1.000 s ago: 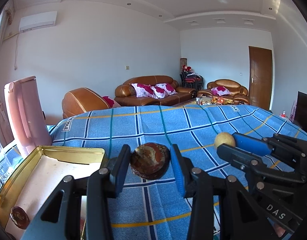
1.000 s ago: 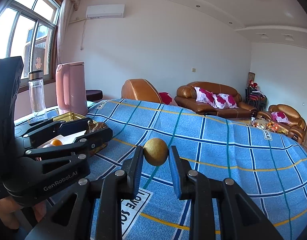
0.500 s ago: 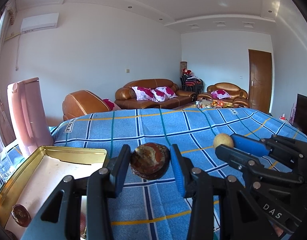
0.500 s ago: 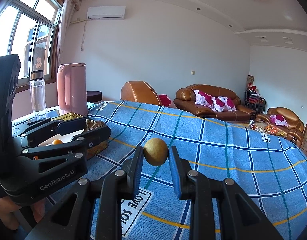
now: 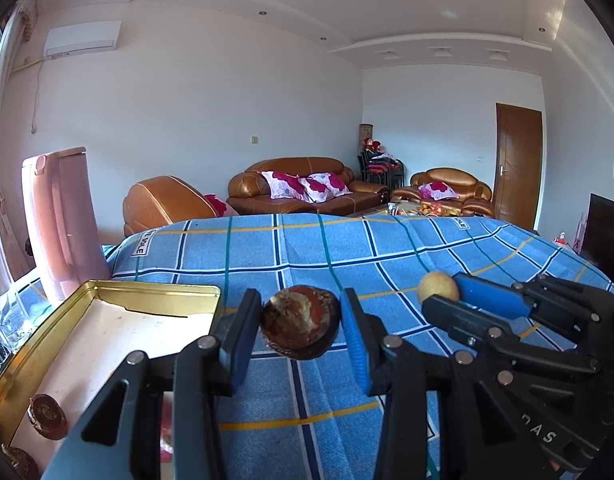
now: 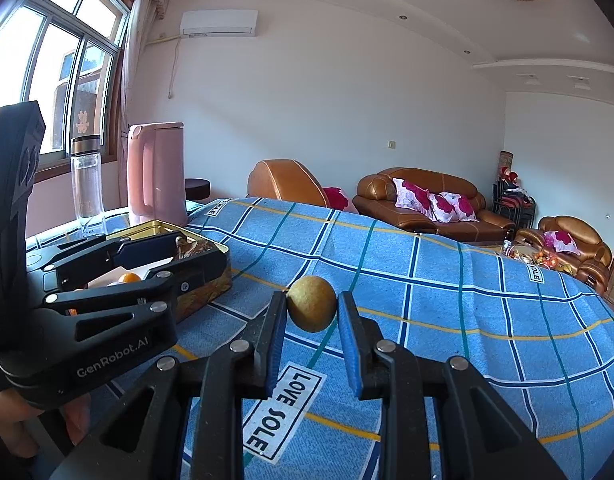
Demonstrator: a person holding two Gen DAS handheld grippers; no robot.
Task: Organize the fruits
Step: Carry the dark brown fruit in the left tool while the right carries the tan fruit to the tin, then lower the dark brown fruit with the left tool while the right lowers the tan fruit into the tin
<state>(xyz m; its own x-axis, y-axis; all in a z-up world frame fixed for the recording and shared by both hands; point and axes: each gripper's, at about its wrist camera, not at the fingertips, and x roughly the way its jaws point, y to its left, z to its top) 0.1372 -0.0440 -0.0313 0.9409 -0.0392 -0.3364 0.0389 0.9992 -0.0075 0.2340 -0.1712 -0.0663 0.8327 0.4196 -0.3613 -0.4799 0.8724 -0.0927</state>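
My left tongs (image 5: 301, 326) are clamped on a round, mottled brown-and-red fruit (image 5: 300, 327), held up above the blue checked cloth (image 5: 307, 256) covering the worktop, just right of the open gold metal tin (image 5: 155, 292). My right tongs (image 6: 311, 316) grip a small yellowish round fruit (image 6: 311, 309), also clear of the cloth. Two dark brown round fruits (image 5: 47, 416) lie in the tin's near corner. A pink plastic jug (image 6: 157, 174) stands behind the tin.

bare cloth (image 6: 447, 300) ahead, tin (image 6: 211, 272) left
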